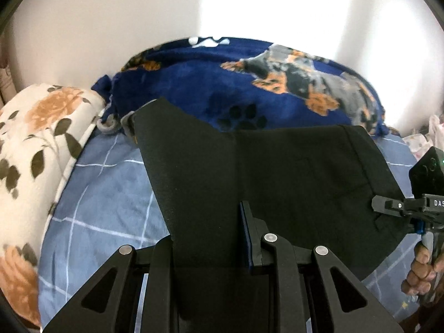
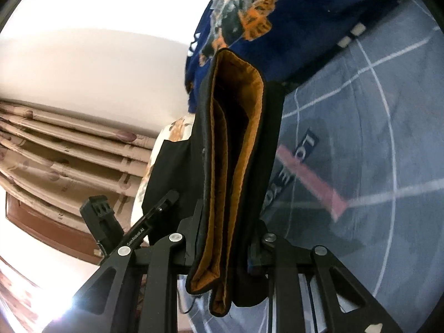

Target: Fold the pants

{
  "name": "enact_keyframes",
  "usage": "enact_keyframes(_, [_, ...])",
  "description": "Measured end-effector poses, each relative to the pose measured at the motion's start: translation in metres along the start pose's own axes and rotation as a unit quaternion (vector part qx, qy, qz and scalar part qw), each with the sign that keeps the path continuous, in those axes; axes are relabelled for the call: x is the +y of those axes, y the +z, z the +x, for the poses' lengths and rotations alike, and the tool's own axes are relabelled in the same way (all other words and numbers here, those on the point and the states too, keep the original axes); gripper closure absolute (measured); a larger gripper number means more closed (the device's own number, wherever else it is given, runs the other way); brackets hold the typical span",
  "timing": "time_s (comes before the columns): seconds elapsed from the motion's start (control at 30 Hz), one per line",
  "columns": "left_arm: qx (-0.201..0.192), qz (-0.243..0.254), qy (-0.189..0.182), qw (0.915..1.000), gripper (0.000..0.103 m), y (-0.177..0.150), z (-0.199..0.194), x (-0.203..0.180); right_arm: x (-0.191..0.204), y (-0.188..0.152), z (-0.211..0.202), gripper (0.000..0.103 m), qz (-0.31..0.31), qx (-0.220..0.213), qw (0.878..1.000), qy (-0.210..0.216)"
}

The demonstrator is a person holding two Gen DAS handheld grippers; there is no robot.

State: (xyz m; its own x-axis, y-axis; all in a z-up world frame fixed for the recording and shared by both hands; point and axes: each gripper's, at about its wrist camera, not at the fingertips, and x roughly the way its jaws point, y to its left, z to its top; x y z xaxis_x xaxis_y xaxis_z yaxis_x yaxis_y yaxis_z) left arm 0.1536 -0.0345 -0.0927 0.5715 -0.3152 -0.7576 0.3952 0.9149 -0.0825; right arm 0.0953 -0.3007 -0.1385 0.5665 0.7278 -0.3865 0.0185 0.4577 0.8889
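The black pants (image 1: pixel 277 172) hang stretched in the air between both grippers, above the bed. My left gripper (image 1: pixel 211 236) is shut on one edge of the cloth; only its right finger (image 1: pixel 249 230) shows, the other is under the fabric. At the right edge of this view, my right gripper (image 1: pixel 374 205) pinches the far side of the pants, with a hand (image 1: pixel 419 272) on its handle. In the right wrist view, my right gripper (image 2: pixel 224 238) is shut on the folded waistband (image 2: pixel 236 144), whose orange lining faces me. The left gripper (image 2: pixel 166 199) holds the cloth at lower left.
Below lies a light blue checked bed sheet (image 1: pixel 105 194). A dark blue dog-print blanket (image 1: pixel 249 83) is heaped at the back against a white wall. A floral quilt (image 1: pixel 36 144) lies at the left. Beige curtains (image 2: pixel 69 144) hang on the left in the right wrist view.
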Motion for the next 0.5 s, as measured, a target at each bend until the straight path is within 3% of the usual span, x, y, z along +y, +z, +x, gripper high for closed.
enact_keyframes(0.3, [0.034, -0.011, 0.013, 0.9993, 0.080, -0.003, 0.073, 0.018, -0.045, 0.015, 0.025, 0.082, 0.019, 0.000, 0.999, -0.032])
enact_keyframes(0.37, [0.032, -0.013, 0.015, 0.9993, 0.077, -0.006, 0.077, 0.021, -0.051, 0.015, 0.025, 0.082, 0.020, -0.002, 0.999, -0.029])
enact_keyframes(0.5, [0.018, -0.001, 0.037, 0.9992, 0.066, -0.012, 0.078, 0.018, -0.051, 0.011, 0.026, 0.082, -0.011, 0.000, 0.998, -0.069])
